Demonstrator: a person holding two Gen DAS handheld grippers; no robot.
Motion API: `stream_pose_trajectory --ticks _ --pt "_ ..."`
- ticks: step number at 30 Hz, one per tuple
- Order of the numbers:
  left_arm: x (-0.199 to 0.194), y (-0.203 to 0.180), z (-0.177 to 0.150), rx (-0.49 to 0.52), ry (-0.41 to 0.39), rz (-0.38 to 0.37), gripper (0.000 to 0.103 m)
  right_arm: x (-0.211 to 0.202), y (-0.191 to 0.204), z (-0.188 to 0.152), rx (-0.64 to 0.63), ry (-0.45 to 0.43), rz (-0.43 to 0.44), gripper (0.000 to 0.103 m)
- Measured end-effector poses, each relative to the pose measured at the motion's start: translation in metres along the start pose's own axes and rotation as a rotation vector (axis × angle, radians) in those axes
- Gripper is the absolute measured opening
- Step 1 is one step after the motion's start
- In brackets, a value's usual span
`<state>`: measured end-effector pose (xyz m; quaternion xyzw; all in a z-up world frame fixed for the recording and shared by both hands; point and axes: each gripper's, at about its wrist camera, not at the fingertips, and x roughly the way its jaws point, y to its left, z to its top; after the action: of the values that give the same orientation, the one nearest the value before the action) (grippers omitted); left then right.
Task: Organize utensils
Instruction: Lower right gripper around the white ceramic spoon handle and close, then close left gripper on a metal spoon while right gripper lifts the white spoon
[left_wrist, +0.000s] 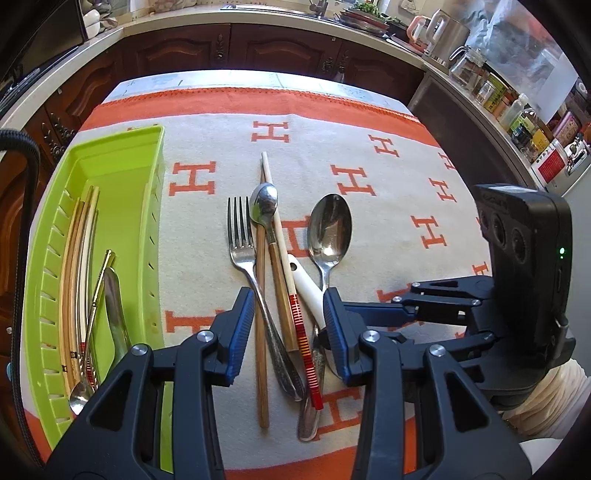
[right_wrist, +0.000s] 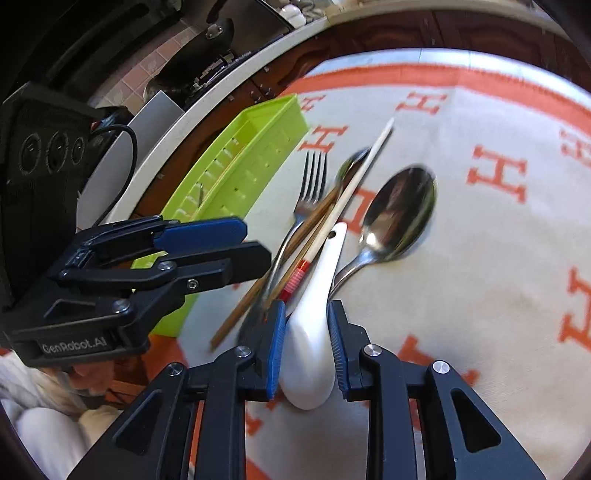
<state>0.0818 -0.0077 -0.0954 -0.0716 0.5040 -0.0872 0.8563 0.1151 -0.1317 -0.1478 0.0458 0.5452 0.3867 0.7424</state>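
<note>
A pile of utensils lies mid-table: a steel fork (left_wrist: 242, 236), a small spoon (left_wrist: 263, 205), a wooden chopstick (left_wrist: 261, 325), a red-ended chopstick (left_wrist: 295, 317), a large steel spoon (left_wrist: 328, 230) and a white ceramic spoon (right_wrist: 314, 332). My left gripper (left_wrist: 288, 328) is open, its jaws straddling the chopsticks and fork handle just above them. My right gripper (right_wrist: 306, 347) has its jaws around the white spoon's bowl, pads close to its sides; contact is unclear. The green tray (left_wrist: 147, 173) at the left holds chopsticks, a gold-handled spoon and a knife.
The table carries a cream cloth with orange H marks (left_wrist: 194, 179). Dark wooden cabinets (left_wrist: 229, 48) and a counter ring the table, with jars and a kettle (left_wrist: 448, 35) at the right. The right gripper's body (left_wrist: 524, 258) sits close to the left one.
</note>
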Motion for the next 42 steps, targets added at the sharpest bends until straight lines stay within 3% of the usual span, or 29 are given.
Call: stream_pose_trajectory --ticks 6,12,19,26,42 --pt "-0.008 0.0 0.001 0.0 -0.017 0.001 0.029 -0.011 0.003 -0.007 0.045 -0.044 -0.035 0.018" --pt "-0.005 -0.004 0.002 0.013 -0.01 -0.024 0.022 -0.041 0.004 -0.02 0.099 -0.127 -0.003 0.002" --pt "0.014 -0.019 0.001 0.055 0.031 -0.037 0.018 -0.051 -0.005 -0.036 0.162 -0.138 -0.01 0.002" --pt "0.035 -0.039 0.008 0.118 0.065 -0.027 0.018 -0.069 -0.019 -0.039 0.223 -0.204 -0.032 0.002" --pt "0.079 -0.029 0.051 0.069 0.071 0.01 0.018 -0.101 -0.043 -0.051 0.281 -0.277 -0.033 0.002"
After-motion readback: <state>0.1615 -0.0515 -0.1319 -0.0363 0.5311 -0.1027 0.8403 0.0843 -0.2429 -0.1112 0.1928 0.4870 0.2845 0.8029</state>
